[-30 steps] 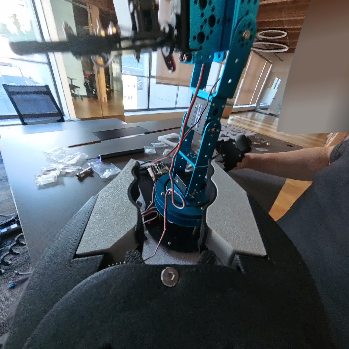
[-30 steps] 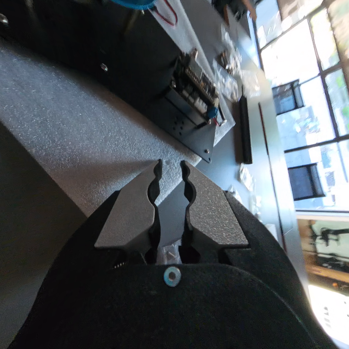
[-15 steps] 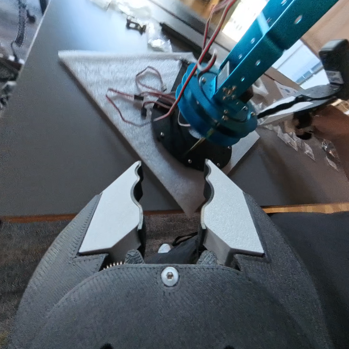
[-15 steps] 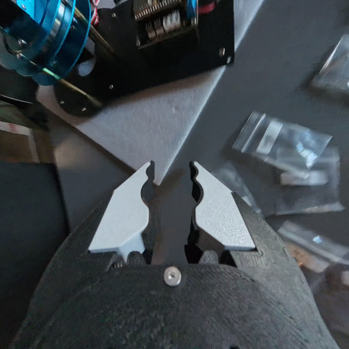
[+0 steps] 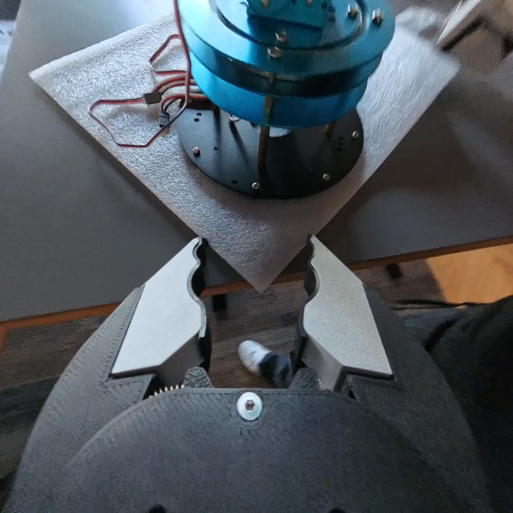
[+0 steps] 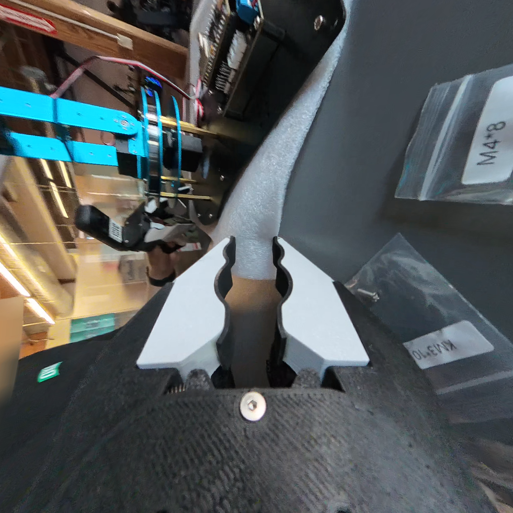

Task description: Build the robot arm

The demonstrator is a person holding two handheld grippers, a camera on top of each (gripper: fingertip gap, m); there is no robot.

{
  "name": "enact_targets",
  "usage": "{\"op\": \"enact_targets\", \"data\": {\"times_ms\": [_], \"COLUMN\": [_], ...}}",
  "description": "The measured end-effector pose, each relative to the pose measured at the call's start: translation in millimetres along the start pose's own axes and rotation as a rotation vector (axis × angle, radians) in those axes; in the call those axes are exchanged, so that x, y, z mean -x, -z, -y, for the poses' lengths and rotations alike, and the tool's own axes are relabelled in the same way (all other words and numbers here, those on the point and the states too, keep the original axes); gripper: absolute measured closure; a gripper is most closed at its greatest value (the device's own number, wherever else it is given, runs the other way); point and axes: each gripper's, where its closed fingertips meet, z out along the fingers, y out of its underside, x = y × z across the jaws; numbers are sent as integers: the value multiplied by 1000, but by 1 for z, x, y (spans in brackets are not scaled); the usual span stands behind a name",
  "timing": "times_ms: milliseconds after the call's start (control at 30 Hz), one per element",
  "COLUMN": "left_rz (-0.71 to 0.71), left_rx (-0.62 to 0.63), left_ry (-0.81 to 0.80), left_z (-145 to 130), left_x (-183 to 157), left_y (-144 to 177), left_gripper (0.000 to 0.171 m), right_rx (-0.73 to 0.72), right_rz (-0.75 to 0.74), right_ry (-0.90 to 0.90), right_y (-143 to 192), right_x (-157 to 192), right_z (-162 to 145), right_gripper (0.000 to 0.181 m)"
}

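Note:
A small blue robot arm kit stands on a white foam sheet (image 5: 249, 236) on a dark table (image 5: 69, 194). Its blue turntable (image 5: 277, 83) sits on posts above a black round base plate (image 5: 222, 155), with red and white wires (image 5: 125, 122) beside it. My left gripper (image 5: 254, 243) is open and empty, its tips on either side of the foam's near corner at the table edge. My right gripper (image 6: 253, 241) is partly open, with the foam sheet's edge (image 6: 258, 216) lying between its tips. The blue arm (image 6: 69, 119), a circuit board (image 6: 230, 55) and the left gripper (image 6: 166, 233) show in the right wrist view.
Two clear plastic bags with white labels (image 6: 458, 133) (image 6: 416, 319) lie on the table to the right of my right gripper. The table's wooden front edge (image 5: 83, 311) runs under my left gripper. A shoe (image 5: 251, 358) shows on the floor below. Tip to tip, the grippers are about 25 centimetres apart.
My left gripper drew back from around the arm's blue base and tilted down to the foam's near corner. My right gripper rolled and moved to the foam's edge, opening slightly.

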Motion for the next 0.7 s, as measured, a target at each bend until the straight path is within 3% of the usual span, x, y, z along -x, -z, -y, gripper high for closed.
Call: {"op": "enact_targets", "data": {"times_ms": [67,233,367,433,700], "left_rz": [19,-69,-139,-181,-314], "left_rx": [3,0,19,35,57], "left_ry": [-105,-129,-184,-208,-252], "left_z": [0,0,1,1,4], "left_x": [2,5,7,11,34], "left_y": [-2,-5,-5,-4,-5], "left_gripper": [101,98,100,104,129], "right_rx": [-49,-168,-123,-146,-323], "right_rz": [23,107,-64,-11,-100], "right_ry": [-16,-35,28,-45,-193], "right_y": [9,15,0,-3,-8], "right_x": [1,10,-10,0,-5], "right_z": [7,23,11,9,-11], "right_gripper": [158,149,153,177,178]}}
